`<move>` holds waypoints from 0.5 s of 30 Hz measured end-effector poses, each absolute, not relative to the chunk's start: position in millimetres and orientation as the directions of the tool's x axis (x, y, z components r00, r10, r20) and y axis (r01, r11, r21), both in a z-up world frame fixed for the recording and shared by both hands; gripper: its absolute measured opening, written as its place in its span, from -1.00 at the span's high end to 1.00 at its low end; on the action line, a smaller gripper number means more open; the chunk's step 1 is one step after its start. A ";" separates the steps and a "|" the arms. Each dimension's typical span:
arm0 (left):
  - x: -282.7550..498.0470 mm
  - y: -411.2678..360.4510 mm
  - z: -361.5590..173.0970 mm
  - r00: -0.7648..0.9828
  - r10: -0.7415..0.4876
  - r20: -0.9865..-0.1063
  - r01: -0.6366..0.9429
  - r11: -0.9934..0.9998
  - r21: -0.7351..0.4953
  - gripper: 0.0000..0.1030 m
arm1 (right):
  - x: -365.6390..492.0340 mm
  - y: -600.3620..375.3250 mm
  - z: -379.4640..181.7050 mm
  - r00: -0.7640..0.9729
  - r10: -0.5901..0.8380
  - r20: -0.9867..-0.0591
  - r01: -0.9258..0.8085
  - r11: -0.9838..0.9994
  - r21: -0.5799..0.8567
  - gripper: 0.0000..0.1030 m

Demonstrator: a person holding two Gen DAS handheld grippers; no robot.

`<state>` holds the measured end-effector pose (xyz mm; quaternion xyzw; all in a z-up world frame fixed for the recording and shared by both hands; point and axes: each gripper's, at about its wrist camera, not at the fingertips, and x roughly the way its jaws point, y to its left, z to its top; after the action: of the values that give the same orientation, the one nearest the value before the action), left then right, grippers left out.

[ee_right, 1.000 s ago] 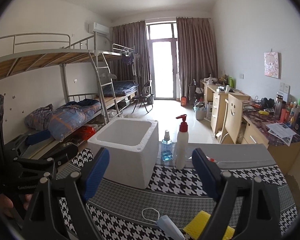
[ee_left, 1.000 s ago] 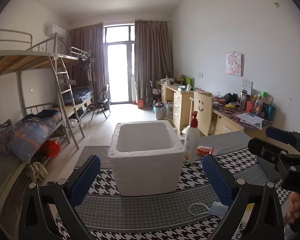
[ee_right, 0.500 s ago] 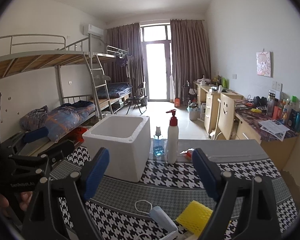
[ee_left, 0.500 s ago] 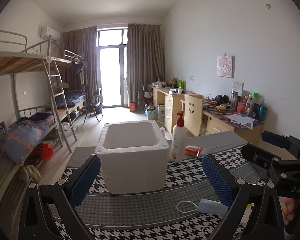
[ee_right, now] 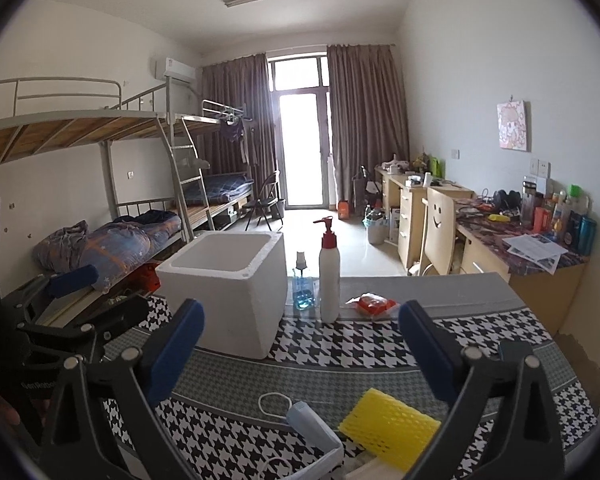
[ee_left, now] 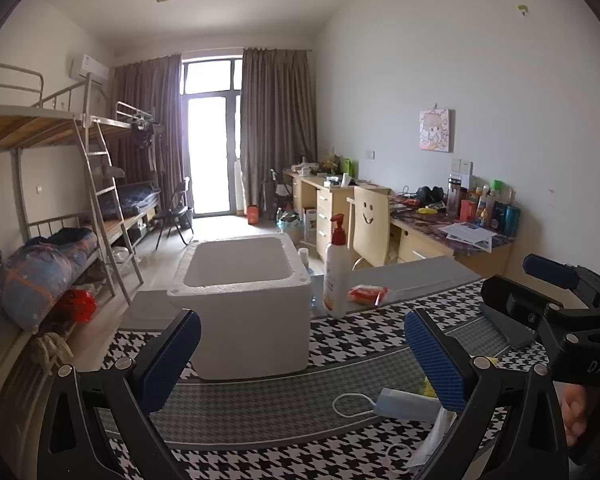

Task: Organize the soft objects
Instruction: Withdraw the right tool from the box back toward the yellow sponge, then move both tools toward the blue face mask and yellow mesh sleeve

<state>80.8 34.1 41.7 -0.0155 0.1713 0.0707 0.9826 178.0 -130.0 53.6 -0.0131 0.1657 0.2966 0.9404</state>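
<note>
1. The face mask (ee_right: 312, 420) is cut off at the near edge of the right view; in the left view it is partly hidden behind a finger (ee_left: 440, 360).
2. The yellow foam net (ee_right: 388, 426) lies just right of the mask, on the checked cloth (ee_right: 380, 344), near of the white box (ee_right: 228, 280).
3. The left gripper (ee_left: 300, 354) is held wide, nothing between.
4. The right gripper (ee_right: 300, 346) is opening, empty.

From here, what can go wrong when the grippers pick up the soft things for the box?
The mask lies against the yellow net, so the right gripper, jaws opening and empty, may catch both. The mask's loop could snag. The pump bottle stands close beside the box; a swinging arm might tip it.
</note>
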 end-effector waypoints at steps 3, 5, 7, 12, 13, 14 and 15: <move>80.3 30.8 39.9 0.933 0.121 -0.339 -0.130 0.991 -0.004 -0.98 | 177.7 -133.6 52.4 0.779 0.540 -0.319 -0.549 0.833 0.069 -0.93; 81.0 26.0 38.8 0.935 0.105 -0.339 -0.113 0.994 -0.005 -0.98 | 177.6 -135.2 51.3 0.785 0.530 -0.320 -0.540 0.839 0.066 -0.93; 81.7 23.4 37.2 0.934 0.098 -0.343 -0.107 0.994 -0.009 -0.98 | 176.2 -137.1 49.0 0.786 0.527 -0.323 -0.537 0.841 0.065 -0.93; 82.6 16.7 32.3 0.935 0.080 -0.346 -0.090 0.996 -0.015 -0.98 | 175.9 -143.6 44.8 0.795 0.511 -0.326 -0.519 0.852 0.069 -0.93; 83.7 15.4 31.1 0.934 0.070 -0.350 -0.081 0.997 -0.019 -0.98 | 175.4 -145.1 43.9 0.797 0.509 -0.327 -0.516 0.853 0.070 -0.93; 84.2 14.1 29.7 0.934 0.056 -0.353 -0.070 0.997 -0.026 -0.98 | 175.3 -146.6 42.9 0.797 0.507 -0.329 -0.514 0.855 0.072 -0.93; 84.2 13.3 28.6 0.934 0.048 -0.353 -0.063 0.998 -0.031 -0.98 | 175.1 -148.0 42.1 0.798 0.504 -0.330 -0.511 0.856 0.072 -0.93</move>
<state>84.2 13.3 28.6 -0.0208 0.1790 0.0284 0.9832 175.1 -148.0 42.1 -0.0104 0.1710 0.2677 0.9482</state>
